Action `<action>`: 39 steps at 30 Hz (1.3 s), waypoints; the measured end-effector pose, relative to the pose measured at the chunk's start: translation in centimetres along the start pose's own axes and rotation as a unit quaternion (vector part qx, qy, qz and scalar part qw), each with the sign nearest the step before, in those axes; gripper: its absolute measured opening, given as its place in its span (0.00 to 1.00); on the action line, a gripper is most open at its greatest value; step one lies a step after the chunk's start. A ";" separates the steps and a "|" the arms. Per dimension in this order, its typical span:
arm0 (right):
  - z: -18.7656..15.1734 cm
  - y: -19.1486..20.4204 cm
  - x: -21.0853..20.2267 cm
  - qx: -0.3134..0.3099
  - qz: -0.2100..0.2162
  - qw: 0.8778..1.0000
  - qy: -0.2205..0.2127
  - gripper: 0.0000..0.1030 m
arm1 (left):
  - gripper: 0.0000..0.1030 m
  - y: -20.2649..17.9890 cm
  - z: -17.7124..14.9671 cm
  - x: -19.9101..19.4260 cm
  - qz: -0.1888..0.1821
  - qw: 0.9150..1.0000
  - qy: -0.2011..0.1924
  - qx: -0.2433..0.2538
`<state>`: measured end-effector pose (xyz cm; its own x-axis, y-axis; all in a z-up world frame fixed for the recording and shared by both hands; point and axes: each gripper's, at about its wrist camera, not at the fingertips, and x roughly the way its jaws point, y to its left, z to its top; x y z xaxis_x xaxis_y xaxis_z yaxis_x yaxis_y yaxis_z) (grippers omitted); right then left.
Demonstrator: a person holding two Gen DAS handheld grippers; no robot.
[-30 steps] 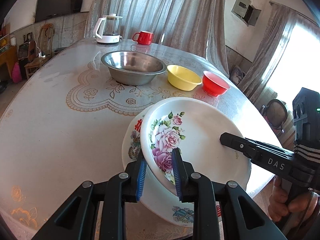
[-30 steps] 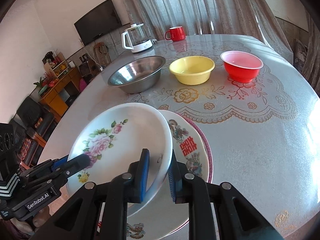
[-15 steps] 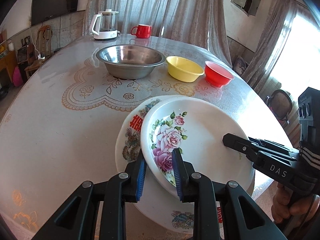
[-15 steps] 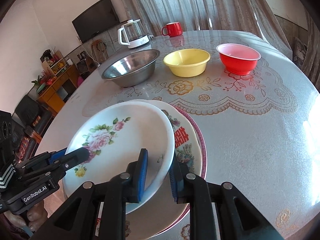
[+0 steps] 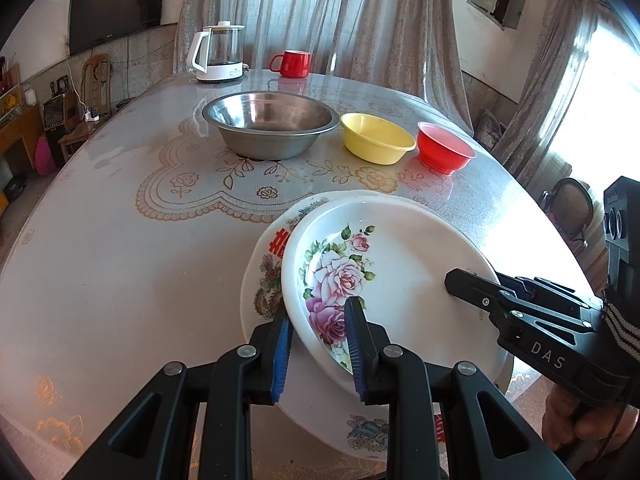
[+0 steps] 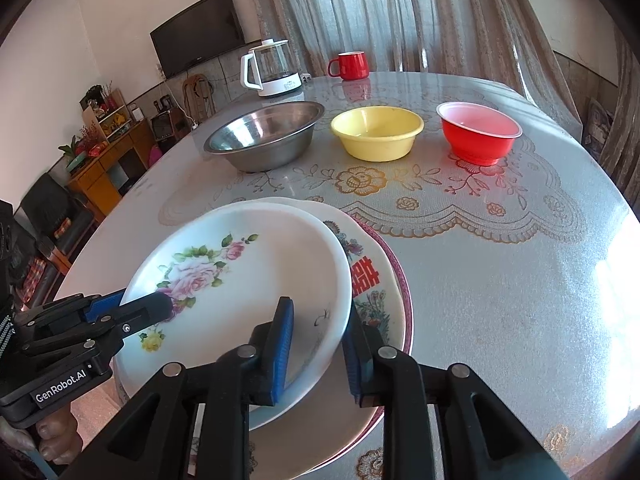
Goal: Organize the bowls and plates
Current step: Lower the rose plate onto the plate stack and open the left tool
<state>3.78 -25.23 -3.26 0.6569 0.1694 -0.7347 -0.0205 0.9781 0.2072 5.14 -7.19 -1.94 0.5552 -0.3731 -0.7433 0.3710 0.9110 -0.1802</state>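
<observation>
Our right gripper (image 6: 316,344) had just been opening, its pads off the rose plate (image 6: 240,280); our left gripper (image 5: 316,344) gripped its rim. Stacking looked done; next, release left.

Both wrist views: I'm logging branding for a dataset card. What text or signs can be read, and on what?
"DAS": side of the right gripper, left wrist view.
"GenRobot.AI": side of the left gripper, right wrist view.
Red double-happiness character "囍": rim of the lower plate.
Print on the kettle base and the TV logo: too small to read.
</observation>
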 end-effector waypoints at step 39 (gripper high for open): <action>-0.3 0.6 -0.2 -0.008 -0.026 1.000 -0.009 0.24 | 0.25 0.4 -0.3 -0.5 0.011 1.000 -0.016 0.021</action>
<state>3.37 -24.63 -3.22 0.6705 0.1160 -0.7328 0.0018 0.9874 0.1580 4.82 -6.56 -1.85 0.5870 -0.3592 -0.7255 0.3895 0.9109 -0.1359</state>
